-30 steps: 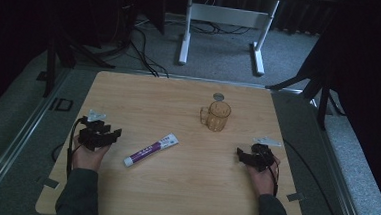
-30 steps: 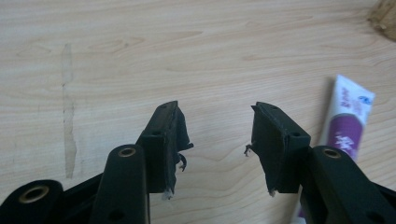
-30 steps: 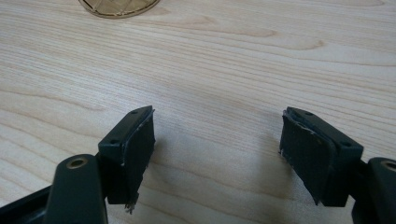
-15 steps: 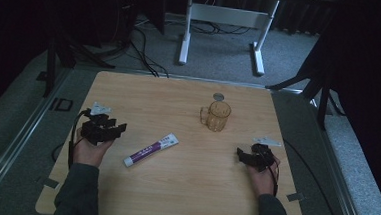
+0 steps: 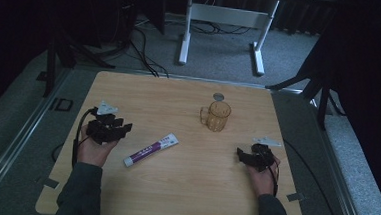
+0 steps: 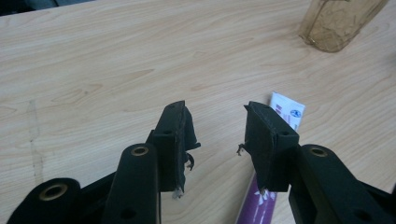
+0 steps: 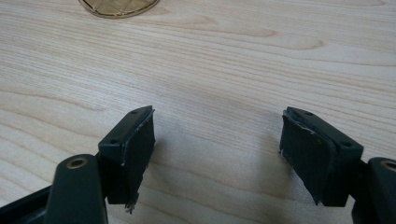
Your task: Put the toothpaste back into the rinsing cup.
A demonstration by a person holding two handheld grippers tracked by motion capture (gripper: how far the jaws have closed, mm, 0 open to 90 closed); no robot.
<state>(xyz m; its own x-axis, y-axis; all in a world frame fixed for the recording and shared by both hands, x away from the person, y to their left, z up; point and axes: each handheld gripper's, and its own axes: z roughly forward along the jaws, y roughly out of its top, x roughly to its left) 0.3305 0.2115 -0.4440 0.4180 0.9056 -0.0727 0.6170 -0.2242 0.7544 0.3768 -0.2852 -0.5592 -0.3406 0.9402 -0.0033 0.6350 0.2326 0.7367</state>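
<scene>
A white and purple toothpaste tube (image 5: 151, 149) lies flat near the middle of the wooden table (image 5: 183, 197). An amber glass mug (image 5: 217, 116) stands upright behind it, toward the back. My left gripper (image 5: 122, 130) hovers just left of the tube, open, with bare wood between its jaws. In the left gripper view the tube (image 6: 280, 140) lies partly behind the right-hand jaw, and the mug (image 6: 337, 21) sits at the top right. My right gripper (image 5: 240, 154) rests low near the table's right side, open and empty. The mug's base (image 7: 117, 5) appears far ahead of it.
A small round grey disc (image 5: 218, 96) sits in the tabletop behind the mug. Grey carpet surrounds the table. A white stand (image 5: 224, 19) and dark tripod legs with cables stand on the floor beyond the far edge.
My left gripper has lifted slightly and moved right and a little forward, toward the toothpaste tube. The right gripper has stayed still.
</scene>
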